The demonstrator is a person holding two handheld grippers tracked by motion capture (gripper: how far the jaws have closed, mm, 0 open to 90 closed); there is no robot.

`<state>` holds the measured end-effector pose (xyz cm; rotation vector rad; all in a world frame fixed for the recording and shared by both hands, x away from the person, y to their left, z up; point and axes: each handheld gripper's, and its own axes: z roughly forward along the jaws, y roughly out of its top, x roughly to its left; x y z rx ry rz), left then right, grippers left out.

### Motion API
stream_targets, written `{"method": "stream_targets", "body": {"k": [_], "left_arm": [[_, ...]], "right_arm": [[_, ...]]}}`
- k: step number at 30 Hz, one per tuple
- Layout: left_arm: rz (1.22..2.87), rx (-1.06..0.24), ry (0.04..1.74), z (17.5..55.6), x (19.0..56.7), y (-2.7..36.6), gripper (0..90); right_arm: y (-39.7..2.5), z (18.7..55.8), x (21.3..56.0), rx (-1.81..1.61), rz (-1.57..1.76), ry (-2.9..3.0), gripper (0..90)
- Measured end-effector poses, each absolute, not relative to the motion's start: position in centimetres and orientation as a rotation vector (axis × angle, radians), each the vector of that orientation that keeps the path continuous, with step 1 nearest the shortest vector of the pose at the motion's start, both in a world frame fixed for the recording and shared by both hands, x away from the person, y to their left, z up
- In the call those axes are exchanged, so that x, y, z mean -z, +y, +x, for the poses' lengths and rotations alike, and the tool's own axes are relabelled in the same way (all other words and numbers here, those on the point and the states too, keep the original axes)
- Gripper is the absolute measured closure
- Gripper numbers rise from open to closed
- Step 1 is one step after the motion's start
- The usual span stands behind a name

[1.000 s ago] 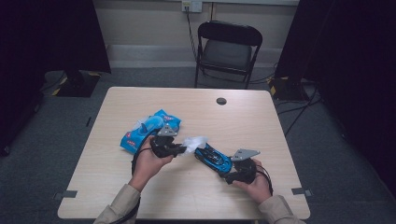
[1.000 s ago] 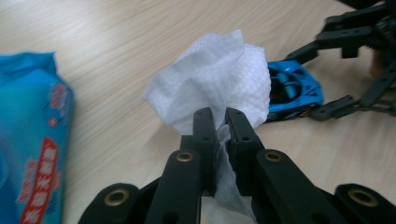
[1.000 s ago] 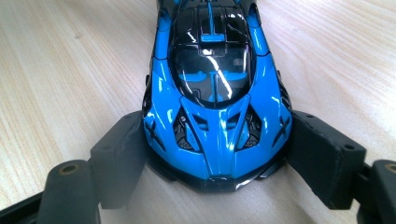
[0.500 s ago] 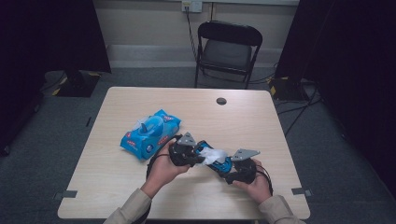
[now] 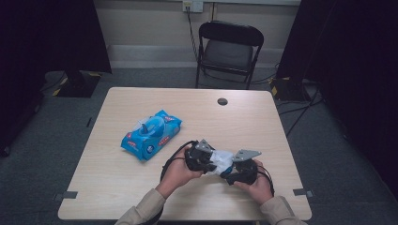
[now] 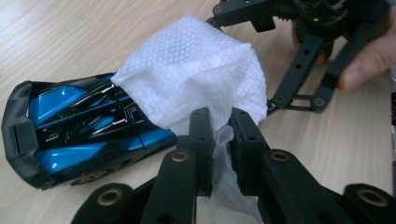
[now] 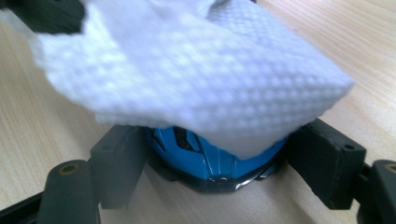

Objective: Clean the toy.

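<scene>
Pale wooden desk [image 5: 141,187]: left hand-held gripper [image 6: 219,126] pinches white dimpled wipe [image 6: 196,74] onto glossy blue-black toy car [image 6: 79,135]; right hand-held gripper [image 7: 219,154] clamps car's end.

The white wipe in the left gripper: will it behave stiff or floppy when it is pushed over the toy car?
Probably floppy: the white wipe drapes and folds over the blue toy car. It looks light, hanging from the left gripper without sagging far. Its dimpled surface likely drags rather than slips.

Both forearms reach in low over the table [image 5: 141,187]; the left gripper [image 5: 206,159] is pinched closed, the right gripper [image 5: 234,172] clamped, tips nearly meeting near its front edge.
</scene>
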<state>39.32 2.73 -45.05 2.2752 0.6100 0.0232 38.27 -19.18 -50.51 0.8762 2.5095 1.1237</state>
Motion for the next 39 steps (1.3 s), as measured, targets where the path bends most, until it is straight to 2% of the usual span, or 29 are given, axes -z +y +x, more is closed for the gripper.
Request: {"method": "stream_targets", "body": {"k": [2, 4, 6, 9, 13, 23, 25, 31, 39], "left_arm": [[2.267, -0.046, 0.608, 39.4, 45.2, 2.5, 69.3], [2.254, -0.061, 0.610, 39.5, 45.2, 2.3, 65.1], [2.213, -0.068, 0.619, 39.6, 45.2, 2.3, 53.9], [2.183, -0.103, 0.624, 39.9, 45.1, 2.3, 49.7], [2.202, -0.082, 0.621, 40.0, 45.8, 1.8, 49.4], [2.198, -0.053, 0.627, 40.2, 46.8, 0.7, 53.6], [2.211, -0.044, 0.617, 40.1, 46.8, 0.5, 65.8], [2.217, 0.010, 0.621, 40.3, 47.2, 0.0, 85.3], [2.187, 0.023, 0.603, 40.6, 46.7, -0.9, 88.3]], "right_arm": [[-19.2, 38.3, 50.5, -1.124, 0.876, 2.510, 22.8], [-19.2, 38.3, 50.5, -1.124, 0.876, 2.509, 22.8], [-19.2, 38.3, 50.5, -1.123, 0.875, 2.509, 22.8], [-19.2, 38.3, 50.5, -1.124, 0.874, 2.510, 22.8], [-19.2, 38.3, 50.5, -1.124, 0.874, 2.511, 22.8], [-19.2, 38.3, 50.5, -1.123, 0.871, 2.513, 22.8], [-19.2, 38.3, 50.5, -1.123, 0.871, 2.512, 22.8], [-19.2, 38.3, 50.5, -1.122, 0.871, 2.512, 22.8], [-19.2, 38.3, 50.5, -1.123, 0.872, 2.513, 22.8]]}}
